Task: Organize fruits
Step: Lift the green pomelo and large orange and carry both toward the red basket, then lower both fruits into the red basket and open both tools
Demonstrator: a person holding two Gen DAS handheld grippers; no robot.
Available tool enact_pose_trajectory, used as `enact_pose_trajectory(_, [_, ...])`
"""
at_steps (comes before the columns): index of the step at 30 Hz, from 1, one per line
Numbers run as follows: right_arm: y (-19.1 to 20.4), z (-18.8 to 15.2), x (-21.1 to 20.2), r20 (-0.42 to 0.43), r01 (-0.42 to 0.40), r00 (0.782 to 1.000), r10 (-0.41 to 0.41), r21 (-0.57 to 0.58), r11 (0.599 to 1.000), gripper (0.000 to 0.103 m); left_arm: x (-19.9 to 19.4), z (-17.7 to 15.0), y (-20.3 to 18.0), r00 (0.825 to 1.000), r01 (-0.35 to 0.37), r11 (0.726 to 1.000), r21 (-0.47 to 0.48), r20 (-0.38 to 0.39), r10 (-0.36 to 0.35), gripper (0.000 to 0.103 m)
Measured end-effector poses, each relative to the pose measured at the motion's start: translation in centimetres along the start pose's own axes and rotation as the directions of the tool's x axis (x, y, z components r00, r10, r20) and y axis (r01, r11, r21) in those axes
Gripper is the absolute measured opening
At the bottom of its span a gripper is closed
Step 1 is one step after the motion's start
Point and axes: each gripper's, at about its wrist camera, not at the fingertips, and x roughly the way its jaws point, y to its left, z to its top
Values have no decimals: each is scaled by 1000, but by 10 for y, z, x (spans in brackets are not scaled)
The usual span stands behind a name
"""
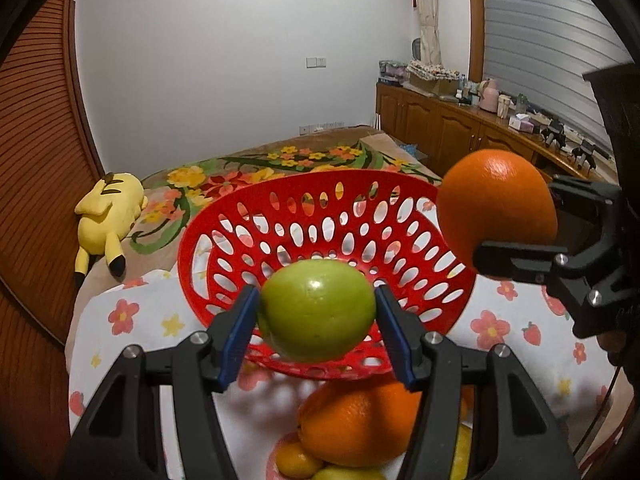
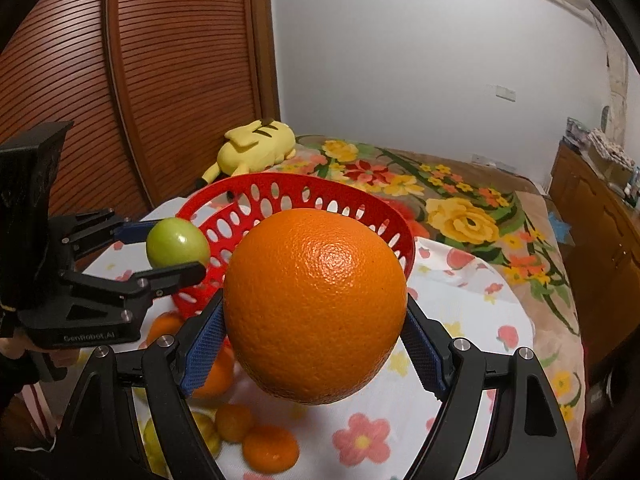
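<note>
- The left gripper (image 1: 316,320) is grasping a green fruit (image 1: 316,310) between its blue pads; the fruit is being held in the air, just in front of the near rim of the red basket (image 1: 280,216).
- The right gripper (image 2: 316,336) is clamping a large orange (image 2: 316,304), pads pressing on both its sides; the orange is hanging clear of the cloth, in front of the basket's rim.
- In the left wrist view, the held orange is sitting at the right of the basket, level with its rim and not inside it.
- The red basket is standing empty of fruit on a white flower-printed cloth (image 1: 132,320), with its perforated wall tilting toward the cameras.
- Loose fruit is lying on the cloth below the grippers: another orange (image 1: 356,424) and several smaller orange and yellow pieces (image 2: 270,448).
- A yellow plush toy (image 1: 108,216) is lying on the floral bedspread (image 2: 460,208) behind the basket, beside the slatted wooden door (image 2: 160,60).
</note>
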Motion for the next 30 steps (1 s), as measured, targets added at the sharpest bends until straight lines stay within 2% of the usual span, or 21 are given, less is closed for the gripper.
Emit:
enact_pose_trajectory(4, [-5,6,12,-13,-18,1000,18,-5,1000,83,8,3,6,1000,-2,1000,-12,5,2,59])
enact_pose_trajectory(7, [-4,9,20,-27,-18,999,17,-17,1000,84,5,7,10,999,-15,1000,-20,31,15,64])
enact_pose_trajectory(16, [-4,12,38,-50,-43,998,41,-29,999,83,4,7,25,999,-35,999,-37,39,36,65])
enact_pose_trajectory(24, [9,16,52,-84,-54,995,48,-65,996,83,1,-1,39,998,-39,998,-53,41,41,65])
enact_pose_trajectory(30, [30,18,71,-141,-72,988,54,-126,989,83,1,-8,47,999,-38,998,-58,36,41,65])
